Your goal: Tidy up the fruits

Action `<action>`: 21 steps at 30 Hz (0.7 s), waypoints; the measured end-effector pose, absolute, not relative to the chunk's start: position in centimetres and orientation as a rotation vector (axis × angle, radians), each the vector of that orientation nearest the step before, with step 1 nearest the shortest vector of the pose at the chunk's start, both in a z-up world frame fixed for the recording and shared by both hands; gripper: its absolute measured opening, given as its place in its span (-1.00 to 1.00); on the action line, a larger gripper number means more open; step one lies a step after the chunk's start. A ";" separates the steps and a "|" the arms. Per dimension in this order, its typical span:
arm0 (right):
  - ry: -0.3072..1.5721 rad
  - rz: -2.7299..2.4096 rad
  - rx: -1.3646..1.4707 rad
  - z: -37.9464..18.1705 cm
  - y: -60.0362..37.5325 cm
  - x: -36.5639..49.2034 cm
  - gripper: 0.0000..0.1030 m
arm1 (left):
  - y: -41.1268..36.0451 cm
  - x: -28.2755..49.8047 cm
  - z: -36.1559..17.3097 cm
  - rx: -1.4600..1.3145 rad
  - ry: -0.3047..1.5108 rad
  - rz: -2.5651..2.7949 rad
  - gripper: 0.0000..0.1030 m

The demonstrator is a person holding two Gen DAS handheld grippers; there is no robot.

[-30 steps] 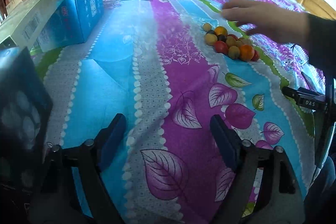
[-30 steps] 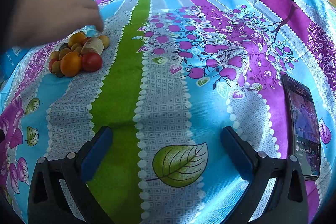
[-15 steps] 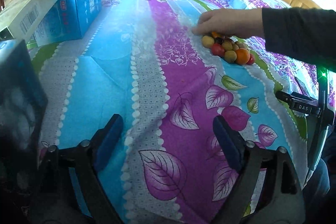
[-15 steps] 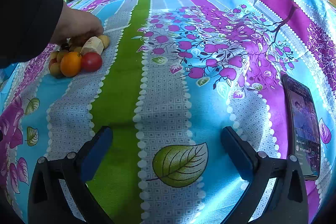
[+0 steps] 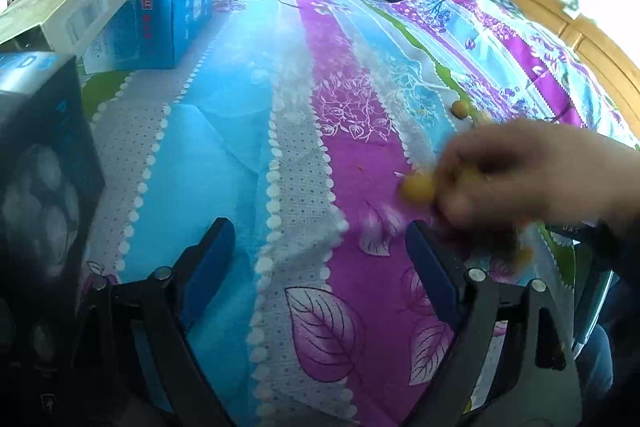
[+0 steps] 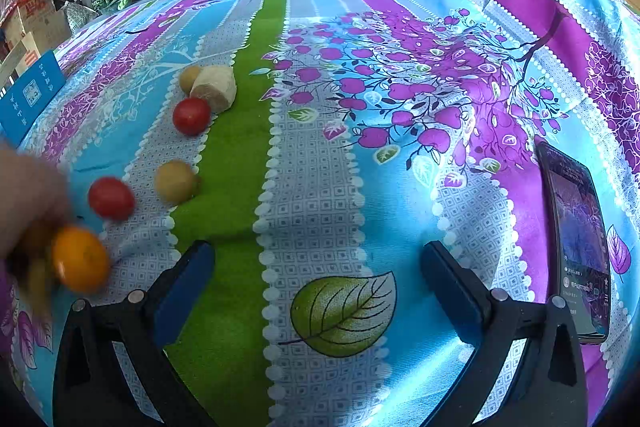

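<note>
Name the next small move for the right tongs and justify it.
Probably hold the right tongs still until the bare hand clears. It is blurred in motion among the fruits, beside the orange fruit. Both tongs are open and empty. Then ease toward the yellow fruit, which lies apart from the others.

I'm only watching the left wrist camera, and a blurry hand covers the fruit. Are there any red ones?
Observer: Yes. The right wrist view shows two red fruits lying apart on the bedspread, one farther off and one nearer the camera.
Kid: Is the right claw holding anything?
Observer: No. The right claw is open with nothing between its fingers, just the green leaf print on the cloth.
</note>
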State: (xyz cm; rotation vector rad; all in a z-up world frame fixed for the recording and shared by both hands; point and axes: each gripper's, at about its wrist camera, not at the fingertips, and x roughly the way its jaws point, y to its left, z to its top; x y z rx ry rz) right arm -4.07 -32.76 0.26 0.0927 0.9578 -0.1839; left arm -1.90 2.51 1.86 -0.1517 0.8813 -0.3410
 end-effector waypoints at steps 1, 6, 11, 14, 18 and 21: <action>0.958 -0.184 0.092 0.3 -32.8 -4.1 1.00 | 2.6 -1.9 1.9 -0.157 0.881 -0.343 0.71; 0.958 -0.184 0.093 0.3 -32.8 -4.0 1.00 | 2.7 -1.8 1.8 -0.166 0.880 -0.349 0.71; 0.964 -0.180 0.102 0.2 -32.9 -3.9 1.00 | 2.8 -1.8 1.8 -0.173 0.882 -0.353 0.71; 0.959 -0.183 0.095 0.2 -32.7 -4.1 1.00 | 2.9 -1.8 1.8 -0.177 0.882 -0.357 0.73; 0.959 -0.182 0.094 0.2 -32.8 -4.1 1.00 | 3.0 -1.8 1.8 -0.182 0.883 -0.365 0.75; 0.959 -0.182 0.094 0.2 -32.8 -4.0 1.00 | 3.1 -1.8 1.8 -0.188 0.884 -0.370 0.76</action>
